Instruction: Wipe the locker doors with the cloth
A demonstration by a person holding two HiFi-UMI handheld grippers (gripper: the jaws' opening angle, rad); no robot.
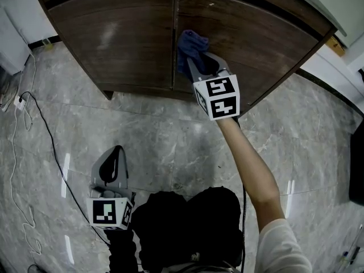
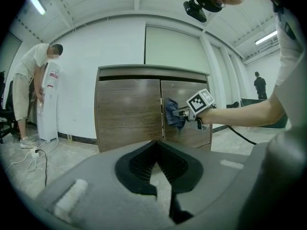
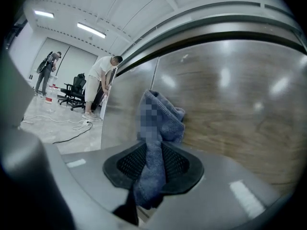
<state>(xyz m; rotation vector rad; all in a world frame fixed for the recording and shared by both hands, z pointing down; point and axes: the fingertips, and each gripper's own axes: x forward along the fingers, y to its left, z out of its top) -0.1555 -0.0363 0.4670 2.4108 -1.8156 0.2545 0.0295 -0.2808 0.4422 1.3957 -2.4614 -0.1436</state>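
The locker has two brown wooden doors, a left door and a right door. My right gripper is shut on a blue cloth, which lies against the right door just beside the seam between the doors. In the right gripper view the cloth hangs bunched between the pads, with the door close behind it. The left gripper view shows the cloth at mid height of the locker. My left gripper hangs low over the floor, well back from the locker, shut with nothing in it.
A black cable and a power strip lie on the marble floor at the left. A person bends at a white dispenser left of the locker. Office chairs stand farther off. A dark object sits at the right edge.
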